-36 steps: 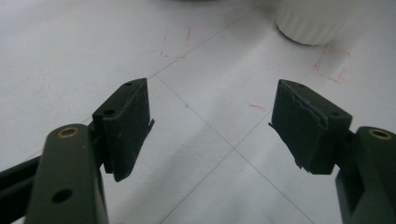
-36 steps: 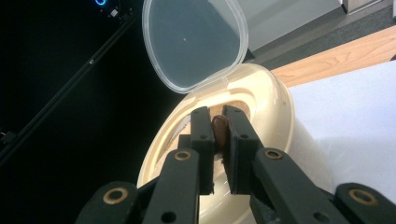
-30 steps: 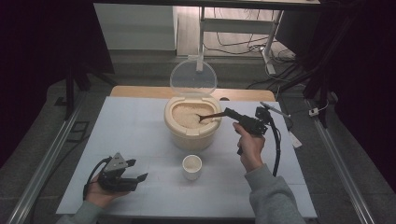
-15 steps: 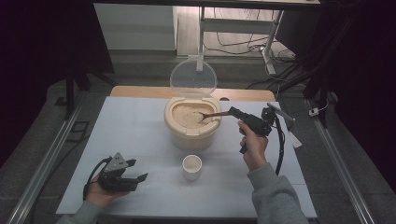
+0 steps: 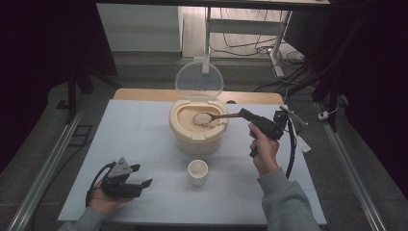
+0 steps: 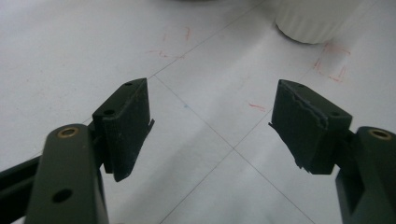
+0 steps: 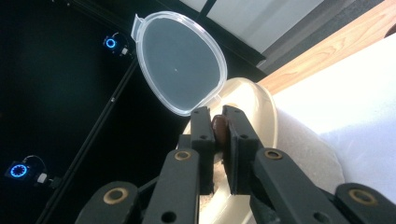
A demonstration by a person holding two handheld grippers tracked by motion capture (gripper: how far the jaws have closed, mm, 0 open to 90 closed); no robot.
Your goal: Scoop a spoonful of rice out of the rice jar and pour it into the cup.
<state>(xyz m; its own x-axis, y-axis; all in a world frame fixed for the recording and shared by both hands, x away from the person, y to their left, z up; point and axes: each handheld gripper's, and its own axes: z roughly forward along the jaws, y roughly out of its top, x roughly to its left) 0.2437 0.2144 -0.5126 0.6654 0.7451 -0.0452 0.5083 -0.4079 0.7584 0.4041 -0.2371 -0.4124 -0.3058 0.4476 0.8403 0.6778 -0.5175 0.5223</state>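
White table (image 5: 134, 144): cup (image 5: 197, 172) before rice bin (image 5: 198, 126), lid (image 5: 199, 81) upright.

The pale worktop (image 5: 144, 130) lies bare at left; centre is blocked by the beige round plastic container (image 5: 198, 134), its clear lid (image 5: 199, 81) upright, and a small white cup (image 5: 197, 172) before it.

Bright overhead-lit table (image 5: 144, 144), dark surroundings, soft gripper-view blur
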